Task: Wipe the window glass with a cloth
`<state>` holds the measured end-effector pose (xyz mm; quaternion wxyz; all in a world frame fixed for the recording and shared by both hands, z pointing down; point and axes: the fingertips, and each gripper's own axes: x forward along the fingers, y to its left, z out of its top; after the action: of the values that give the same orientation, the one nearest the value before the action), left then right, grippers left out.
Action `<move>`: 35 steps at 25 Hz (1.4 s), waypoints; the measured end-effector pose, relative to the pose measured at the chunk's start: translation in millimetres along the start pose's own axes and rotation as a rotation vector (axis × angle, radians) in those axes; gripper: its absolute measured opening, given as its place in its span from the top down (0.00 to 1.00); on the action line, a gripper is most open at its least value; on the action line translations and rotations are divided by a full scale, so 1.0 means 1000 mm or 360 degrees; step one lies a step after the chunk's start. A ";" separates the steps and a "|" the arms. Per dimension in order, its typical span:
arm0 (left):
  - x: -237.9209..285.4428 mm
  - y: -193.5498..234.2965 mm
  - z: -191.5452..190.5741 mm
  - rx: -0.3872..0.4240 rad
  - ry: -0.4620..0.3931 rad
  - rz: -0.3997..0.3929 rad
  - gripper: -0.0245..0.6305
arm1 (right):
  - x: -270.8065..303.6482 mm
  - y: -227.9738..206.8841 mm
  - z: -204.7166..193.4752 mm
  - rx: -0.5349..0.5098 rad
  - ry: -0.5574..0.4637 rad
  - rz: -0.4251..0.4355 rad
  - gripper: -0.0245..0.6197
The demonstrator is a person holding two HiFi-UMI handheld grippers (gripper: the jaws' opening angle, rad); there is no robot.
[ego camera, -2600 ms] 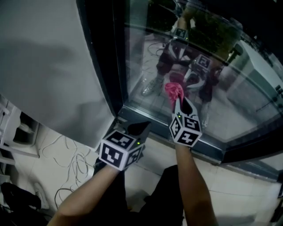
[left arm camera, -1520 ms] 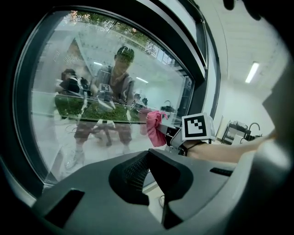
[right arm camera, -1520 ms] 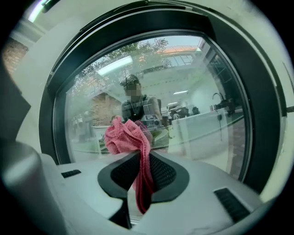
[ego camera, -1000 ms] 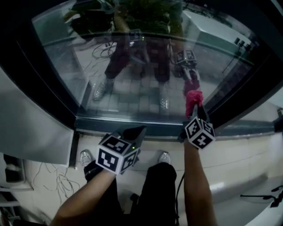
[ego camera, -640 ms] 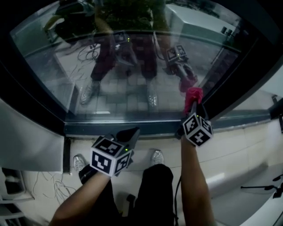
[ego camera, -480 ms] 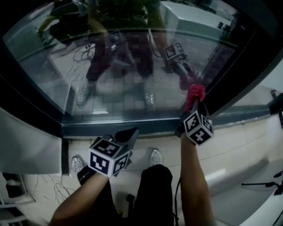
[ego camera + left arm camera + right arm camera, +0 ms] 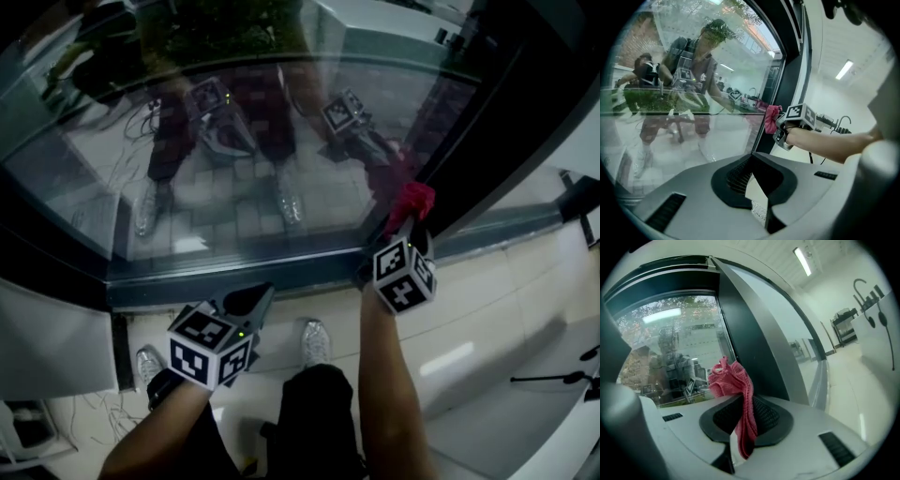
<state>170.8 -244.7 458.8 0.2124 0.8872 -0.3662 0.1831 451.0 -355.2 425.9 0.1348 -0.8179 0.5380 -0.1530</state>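
The right gripper (image 7: 409, 223) pinches a pink cloth (image 7: 411, 199) at the window glass (image 7: 234, 178) beside its dark frame (image 7: 497, 141); the left gripper (image 7: 248, 298) has its 2 jaws pressed together, empty.

Pale floor (image 7: 487, 319): shoes (image 7: 317, 342), cables (image 7: 94, 405) (left side).

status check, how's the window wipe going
Right tool shut on pink cloth, at right edge of glass. Left tool shut, empty, held low. Nothing in the way.

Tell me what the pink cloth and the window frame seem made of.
Pink cloth: soft woven or terry-like fabric, matte; it bunches in ruffled folds with a nubby texture.
Window frame: probably painted metal, dark with smooth satin sheen; plastic cannot be ruled out.
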 end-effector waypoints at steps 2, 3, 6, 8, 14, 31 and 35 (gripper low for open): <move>0.001 0.004 -0.005 0.0020 -0.0008 -0.0007 0.96 | -0.003 -0.007 -0.007 -0.0009 -0.0008 -0.0043 0.87; 0.002 0.007 -0.008 0.0034 -0.0016 -0.0011 0.96 | -0.004 -0.010 -0.012 -0.0027 -0.0013 -0.0058 0.87; 0.007 0.019 -0.006 0.0085 -0.0041 -0.0008 0.96 | 0.001 -0.015 -0.027 -0.0131 -0.0024 -0.0071 0.87; 0.011 0.026 -0.002 0.0113 -0.0051 0.0003 0.96 | 0.006 -0.014 -0.031 -0.0195 -0.0014 -0.0078 0.87; 0.015 0.038 -0.005 0.0074 -0.0075 -0.0009 0.96 | 0.018 -0.019 -0.048 -0.0272 0.0039 -0.0094 0.87; -0.008 0.064 -0.055 -0.0131 -0.0163 0.0104 0.96 | 0.004 0.027 -0.079 -0.0438 0.0133 0.0288 0.88; -0.022 0.078 -0.065 -0.0161 -0.0181 0.0136 0.96 | -0.011 0.061 -0.091 -0.0477 0.0135 0.0425 0.88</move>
<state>88.4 -248.6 522.1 0.2279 0.8678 -0.4242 0.1225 359.7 -374.1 484.5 0.0079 -0.7429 0.6637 -0.0864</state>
